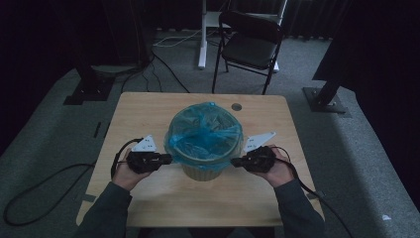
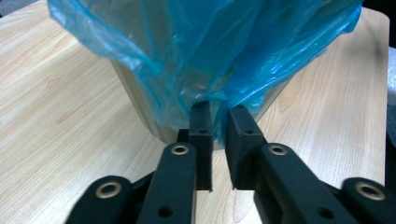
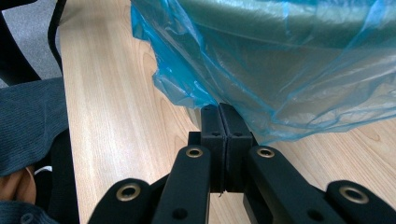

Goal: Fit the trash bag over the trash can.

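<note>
A tan bin (image 1: 200, 171) lined with a blue plastic bag (image 1: 203, 131) stands in the middle of the wooden table (image 1: 143, 106). My left gripper (image 1: 167, 158) is at the bin's left side and my right gripper (image 1: 235, 161) at its right side. In the left gripper view the bag (image 2: 187, 46) drapes over the bin (image 2: 140, 107) and bunches to a point between the jaws of the left gripper (image 2: 219, 111), which stand nearly together on it. In the right gripper view the right gripper (image 3: 219, 109) has its jaws pressed together at the bag's (image 3: 280, 70) lower hem.
A black folding chair (image 1: 250, 44) and a white stand (image 1: 203, 34) sit on the grey carpet beyond the table. Black frame feet (image 1: 327, 96) flank the table, and cables trail on the floor. A dark sleeve (image 3: 28, 116) lies left of my right gripper.
</note>
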`<state>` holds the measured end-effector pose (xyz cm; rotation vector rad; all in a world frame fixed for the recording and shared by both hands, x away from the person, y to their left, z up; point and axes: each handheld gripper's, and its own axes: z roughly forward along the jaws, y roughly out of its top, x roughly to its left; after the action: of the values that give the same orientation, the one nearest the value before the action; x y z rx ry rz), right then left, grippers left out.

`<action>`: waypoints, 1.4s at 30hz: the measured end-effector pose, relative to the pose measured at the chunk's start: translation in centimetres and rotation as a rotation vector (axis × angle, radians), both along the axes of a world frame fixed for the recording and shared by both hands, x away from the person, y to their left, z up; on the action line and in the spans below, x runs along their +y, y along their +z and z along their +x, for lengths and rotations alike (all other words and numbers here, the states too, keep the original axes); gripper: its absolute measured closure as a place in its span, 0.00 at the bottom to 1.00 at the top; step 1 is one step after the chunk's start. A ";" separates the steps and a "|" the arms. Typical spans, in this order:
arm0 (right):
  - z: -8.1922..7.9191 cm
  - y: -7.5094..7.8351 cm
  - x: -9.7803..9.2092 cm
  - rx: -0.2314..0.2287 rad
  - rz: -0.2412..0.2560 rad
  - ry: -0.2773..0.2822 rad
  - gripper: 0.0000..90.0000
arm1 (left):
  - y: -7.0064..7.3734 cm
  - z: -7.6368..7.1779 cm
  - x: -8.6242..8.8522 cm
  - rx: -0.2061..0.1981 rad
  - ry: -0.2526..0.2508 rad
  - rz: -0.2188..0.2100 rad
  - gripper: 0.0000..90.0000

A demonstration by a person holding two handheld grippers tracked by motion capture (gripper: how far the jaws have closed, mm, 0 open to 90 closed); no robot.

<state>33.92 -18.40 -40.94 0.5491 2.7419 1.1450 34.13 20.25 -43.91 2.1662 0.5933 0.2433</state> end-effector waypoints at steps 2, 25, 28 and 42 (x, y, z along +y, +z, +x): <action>-0.1 0.2 -0.1 -0.006 0.004 0.004 0.97 | 0.2 -0.1 0.3 -0.002 0.002 -0.015 0.83; 1.2 4.7 -2.5 -0.143 0.127 -0.178 0.88 | 2.1 -1.6 4.3 -0.018 -0.001 -0.138 0.63; 1.7 5.1 -2.4 -0.162 0.124 -0.210 0.88 | 1.8 -1.4 4.7 -0.009 0.020 -0.148 0.63; 4.5 5.5 -1.5 -0.182 0.131 -0.307 0.85 | 1.6 0.8 3.8 0.003 0.113 -0.142 0.65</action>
<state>38.44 -19.93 -35.43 0.8056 2.3409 1.2326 34.96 24.07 -42.31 1.9994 0.7138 0.2509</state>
